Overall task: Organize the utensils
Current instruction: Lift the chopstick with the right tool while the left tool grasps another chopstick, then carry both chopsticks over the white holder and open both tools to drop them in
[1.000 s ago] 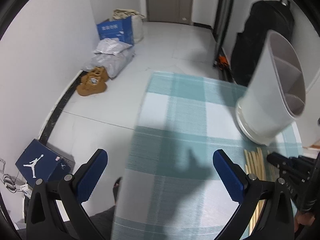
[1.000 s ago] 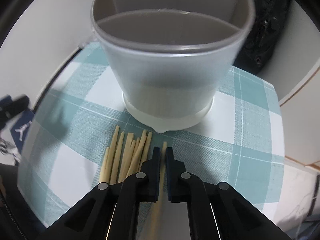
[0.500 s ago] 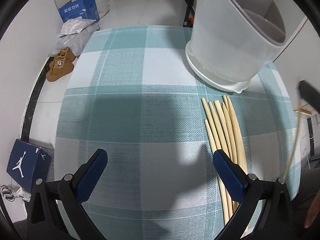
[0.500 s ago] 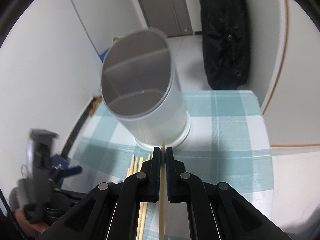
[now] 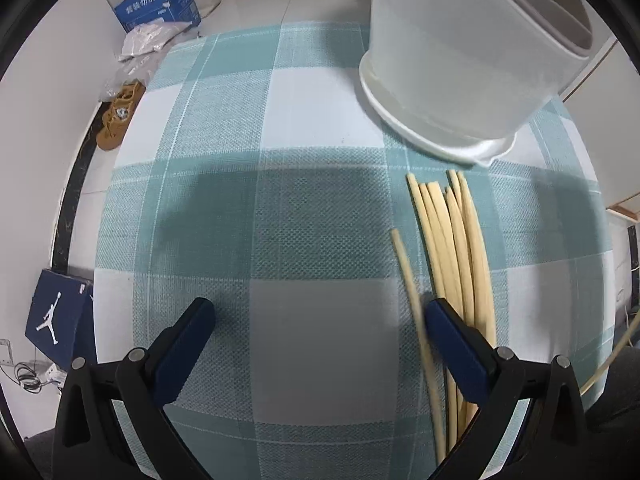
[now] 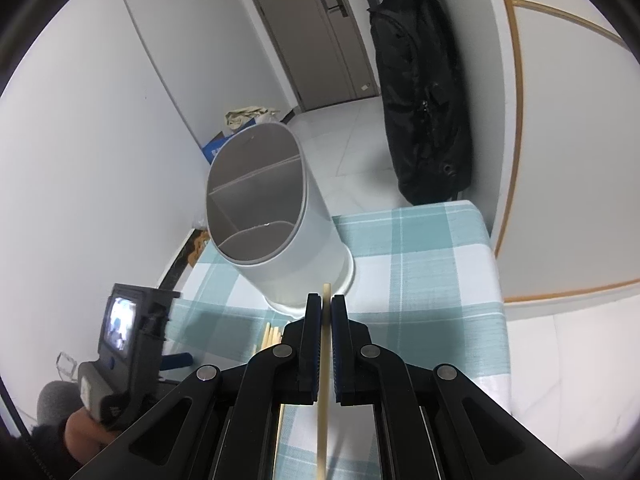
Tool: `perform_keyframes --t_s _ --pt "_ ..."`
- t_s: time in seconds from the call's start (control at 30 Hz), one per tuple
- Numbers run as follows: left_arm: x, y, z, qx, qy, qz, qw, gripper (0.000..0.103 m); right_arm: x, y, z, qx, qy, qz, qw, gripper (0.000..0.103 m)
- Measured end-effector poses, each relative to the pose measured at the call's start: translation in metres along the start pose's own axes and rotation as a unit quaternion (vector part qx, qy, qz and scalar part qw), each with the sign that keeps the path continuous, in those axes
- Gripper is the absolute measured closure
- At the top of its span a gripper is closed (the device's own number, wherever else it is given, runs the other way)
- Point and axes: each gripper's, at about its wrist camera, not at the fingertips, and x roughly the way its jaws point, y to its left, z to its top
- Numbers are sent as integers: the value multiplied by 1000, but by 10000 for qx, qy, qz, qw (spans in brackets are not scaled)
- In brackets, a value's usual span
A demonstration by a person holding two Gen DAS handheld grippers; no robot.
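Several pale wooden chopsticks (image 5: 452,240) lie side by side on the checked teal cloth (image 5: 280,200), in front of a white divided utensil holder (image 5: 460,60). My left gripper (image 5: 320,344) is open and low over the cloth; its right finger (image 5: 452,340) is at the left side of the bundle, with one chopstick (image 5: 412,292) just inside it. My right gripper (image 6: 326,312) is shut on a single chopstick (image 6: 325,360), held in the air in front of the holder (image 6: 272,216). The left gripper's body (image 6: 132,332) shows at lower left there.
The table edge drops to a tiled floor on the left, with a shoebox (image 5: 56,320), brown shoes (image 5: 116,120) and a blue carton (image 5: 160,4). A black bag (image 6: 424,100) hangs against the wall behind the table. A white wall stands to the right.
My right gripper has lifted one chopstick off the table and risen. My left gripper has moved forward and right over the cloth, down to the chopstick bundle.
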Motion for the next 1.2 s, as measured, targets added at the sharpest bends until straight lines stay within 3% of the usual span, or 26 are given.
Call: perform_keyframes --t_s 0.1,0.2,0.4,0.47,0.53,0.67,0.9,1.2 --pt "1 5 2 -130 60 -23 9999 3 -6 -1 -1 15 -53 34 10000 99" --pt "-2 4 3 -164 -57 -7 9998 17 -8 -1 -2 -16 -104 28 9999 99" --pt "-8 -11 3 23 -255 -97 9996 64 -11 -3 -3 -18 -102 57 9999 99" --pt "-8 -14 5 81 -308 -135 9994 87 -13 -3 -4 1 -116 74 9999 99" --pt "-8 -13 7 13 -358 -244 9991 100 -13 -3 -4 8 -119 79 9999 99" --pt "-7 -2 10 -227 -463 -561 9971 102 -14 -1 -6 0 -145 89 9999 99" --pt "-41 3 6 -395 -1102 -845 9895 102 -21 6 -9 -47 -326 154 9993 99" --pt "-126 -2 -19 -165 -2583 -1007 9606 102 -40 23 -9 -194 -789 379 9960 99"
